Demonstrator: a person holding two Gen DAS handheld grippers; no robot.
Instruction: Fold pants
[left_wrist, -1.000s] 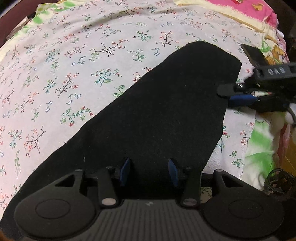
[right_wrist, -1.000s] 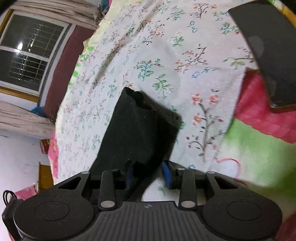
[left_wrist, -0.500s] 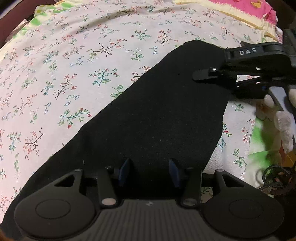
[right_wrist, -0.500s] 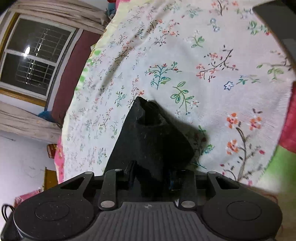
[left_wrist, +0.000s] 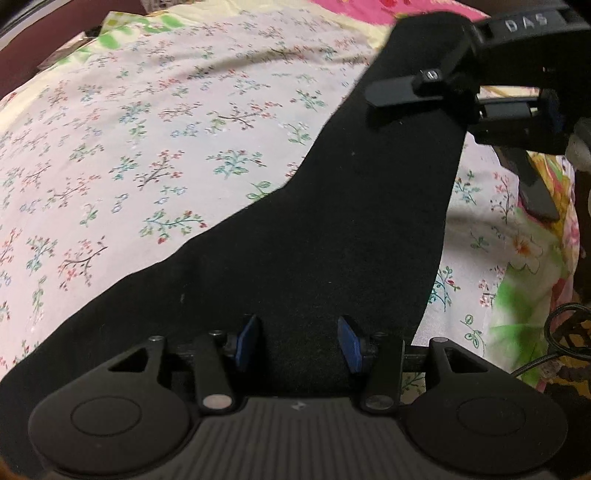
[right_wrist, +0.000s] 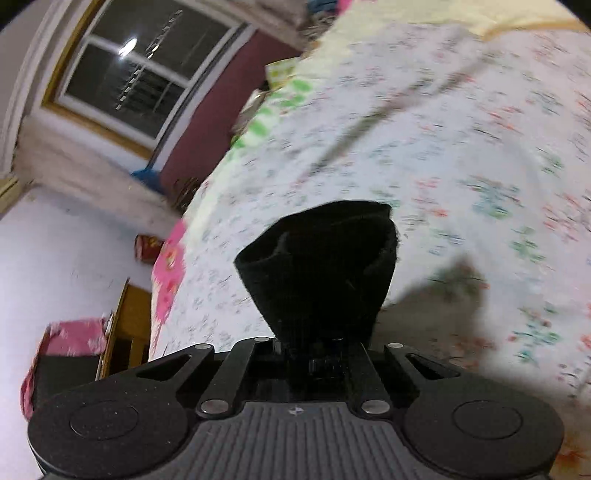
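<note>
The black pants (left_wrist: 332, 229) lie on the floral bedsheet (left_wrist: 147, 147), running from the near left to the far right. My left gripper (left_wrist: 299, 343) is open, its blue pads either side of the cloth at the near end. My right gripper (left_wrist: 461, 88) shows at the far right of the left wrist view, shut on the far end of the pants and holding it up off the bed. In the right wrist view the gripped black cloth (right_wrist: 325, 266) bunches out of the shut right gripper (right_wrist: 325, 350) above the sheet (right_wrist: 461, 166).
A dark flat phone-like object (left_wrist: 535, 188) lies on the bed at the right, beside a colourful blanket (left_wrist: 528, 295). A black cable (left_wrist: 565, 332) lies at the right edge. A window (right_wrist: 140, 70) and maroon wall stand beyond the bed.
My right gripper shut on the far end of the pants and lifted it up off the bed. My left gripper stayed open at the near end.
</note>
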